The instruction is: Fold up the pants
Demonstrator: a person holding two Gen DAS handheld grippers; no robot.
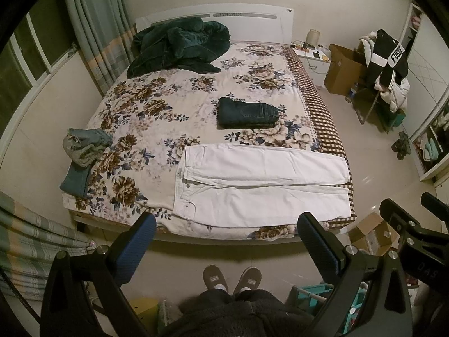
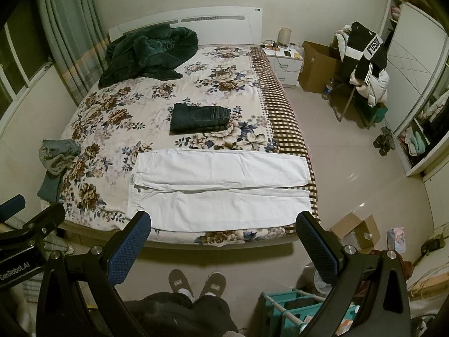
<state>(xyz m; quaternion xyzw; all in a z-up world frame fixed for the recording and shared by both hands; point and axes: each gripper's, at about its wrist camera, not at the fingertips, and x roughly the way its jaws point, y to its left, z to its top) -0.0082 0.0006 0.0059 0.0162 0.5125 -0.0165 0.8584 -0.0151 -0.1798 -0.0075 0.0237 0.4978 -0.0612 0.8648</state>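
Observation:
White pants [image 1: 261, 185] lie spread flat across the near end of the floral bed [image 1: 157, 106], waist to the left, legs side by side pointing right; they also show in the right wrist view [image 2: 221, 189]. My left gripper [image 1: 227, 224] is open and empty, held above the floor in front of the bed's near edge. My right gripper [image 2: 223, 223] is open and empty, also short of the bed. Neither touches the pants. A folded pair of dark jeans [image 1: 247, 112] lies farther back on the bed [image 2: 112, 118], also seen from the right wrist [image 2: 199, 118].
A crumpled blue-grey garment [image 1: 84, 151] sits at the bed's left edge. A dark green blanket [image 1: 176, 47] is heaped near the headboard. A chair piled with clothes [image 1: 384, 67], cardboard boxes [image 1: 345, 70] and a nightstand [image 1: 311, 56] stand right. The person's slippered feet [image 1: 233, 278] are below.

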